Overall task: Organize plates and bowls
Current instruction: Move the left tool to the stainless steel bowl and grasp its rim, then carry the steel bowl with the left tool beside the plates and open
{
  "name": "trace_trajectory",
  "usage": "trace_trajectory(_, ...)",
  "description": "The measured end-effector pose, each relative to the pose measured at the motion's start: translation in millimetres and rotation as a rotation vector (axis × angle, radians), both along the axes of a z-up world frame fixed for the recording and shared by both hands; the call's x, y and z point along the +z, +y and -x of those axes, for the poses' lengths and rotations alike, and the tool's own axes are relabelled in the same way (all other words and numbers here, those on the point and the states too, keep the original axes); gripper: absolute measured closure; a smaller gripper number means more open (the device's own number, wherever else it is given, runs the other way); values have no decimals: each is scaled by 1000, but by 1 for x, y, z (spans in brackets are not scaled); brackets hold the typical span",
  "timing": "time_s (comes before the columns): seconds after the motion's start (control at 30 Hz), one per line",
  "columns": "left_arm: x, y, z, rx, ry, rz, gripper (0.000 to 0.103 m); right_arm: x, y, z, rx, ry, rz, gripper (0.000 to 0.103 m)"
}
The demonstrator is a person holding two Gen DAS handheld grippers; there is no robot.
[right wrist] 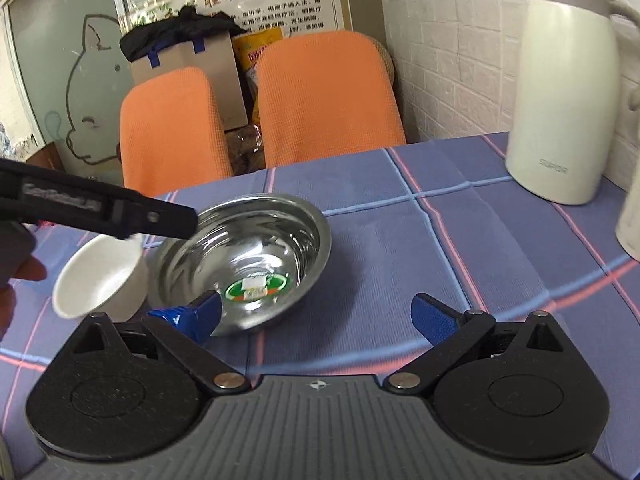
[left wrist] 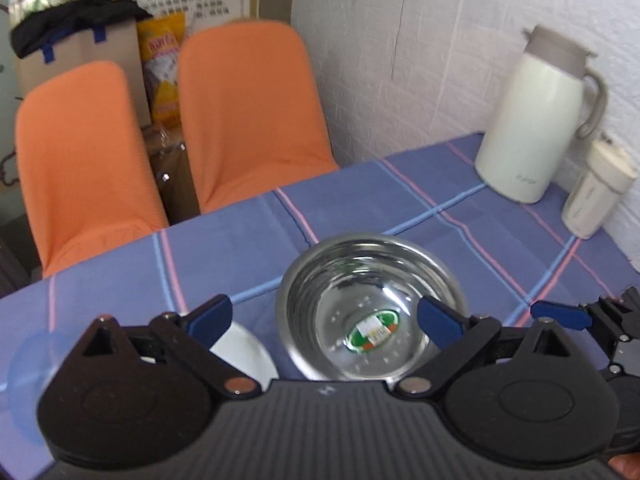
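A shiny steel bowl (left wrist: 372, 308) (right wrist: 248, 256) with a green sticker inside stands on the blue checked tablecloth (left wrist: 360, 208). A white bowl (right wrist: 100, 276) (left wrist: 244, 352) sits tilted against its left side. My left gripper (left wrist: 326, 318) hovers open over both. One of its fingers is above the steel bowl's inside, the other above the white bowl. It shows as a black bar (right wrist: 100, 204) in the right wrist view. My right gripper (right wrist: 318, 316) is open and holds nothing. Its left fingertip (right wrist: 200, 312) is at the steel bowl's near rim.
A tall cream thermos jug (left wrist: 536, 120) (right wrist: 568, 100) and a small cream cup (left wrist: 596, 196) stand by the white brick wall at the right. Two orange chairs (right wrist: 320, 96) line the table's far edge. A hand (right wrist: 12, 280) is at the left.
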State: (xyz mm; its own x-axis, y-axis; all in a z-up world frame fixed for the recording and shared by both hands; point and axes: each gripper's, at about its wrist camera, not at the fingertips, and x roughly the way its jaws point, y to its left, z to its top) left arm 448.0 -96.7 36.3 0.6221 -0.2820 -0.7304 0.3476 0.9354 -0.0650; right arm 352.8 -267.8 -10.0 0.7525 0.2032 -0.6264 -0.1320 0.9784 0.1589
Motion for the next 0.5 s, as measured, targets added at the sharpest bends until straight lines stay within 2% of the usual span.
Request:
trace_trajectory(0.2, -31, -1, -57, 6, 104, -6, 5, -13, 13, -39, 44, 47, 55, 14)
trace_trajectory(0.4, -43, -5, -69, -30, 131, -11, 5, -27, 23, -50, 75, 98, 66, 14)
trace_trajectory(0.5, -48, -9, -68, -51, 138, -25, 6, -25, 21, -43, 75, 90, 66, 14)
